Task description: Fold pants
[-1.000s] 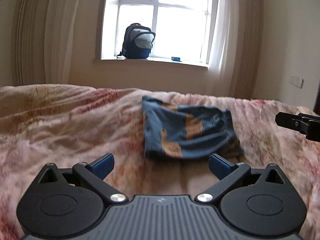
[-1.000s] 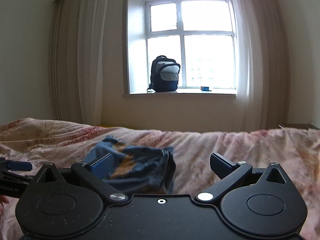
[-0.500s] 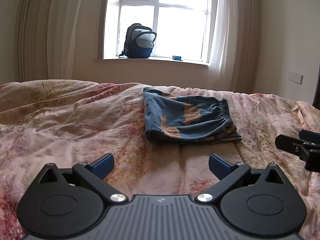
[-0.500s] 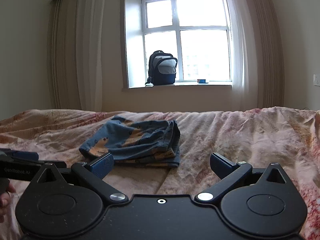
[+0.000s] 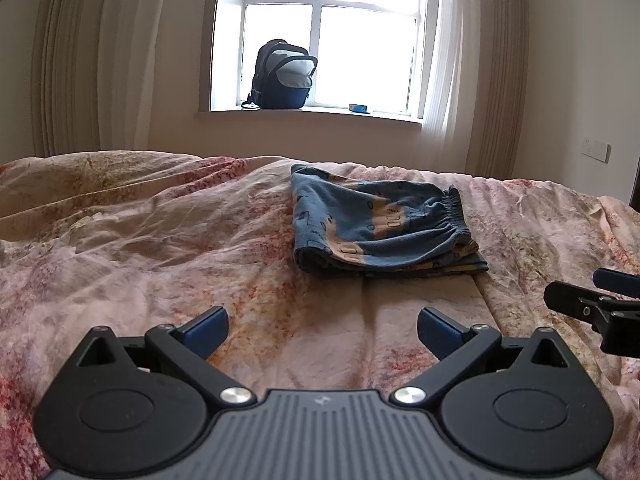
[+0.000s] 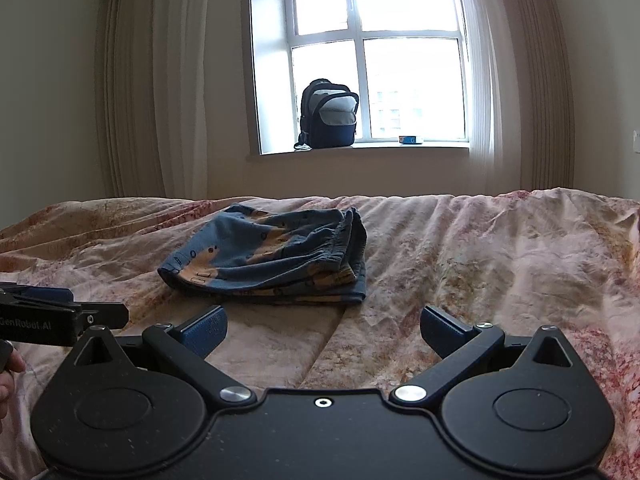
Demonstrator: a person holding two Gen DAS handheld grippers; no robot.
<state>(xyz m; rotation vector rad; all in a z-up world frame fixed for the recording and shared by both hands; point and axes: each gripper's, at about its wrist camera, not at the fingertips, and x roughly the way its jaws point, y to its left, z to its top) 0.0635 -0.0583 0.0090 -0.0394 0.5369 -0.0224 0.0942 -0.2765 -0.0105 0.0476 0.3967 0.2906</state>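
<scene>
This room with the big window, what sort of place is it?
Most likely a home bedroom: a floral bedspread with folded pants on it, long curtains beside the window, and a backpack on the sill.

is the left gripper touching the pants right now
Apart. The left wrist view shows bare bedspread between the open left gripper and the folded pants.

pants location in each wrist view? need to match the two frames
Left wrist: the folded pants lie on the bed, right of centre, beyond the open left hand-held gripper.
Right wrist: the pants lie left of centre, beyond the open right hand-held gripper.
Shared landmark: the backpack on the windowsill, also seen from the right wrist.
</scene>
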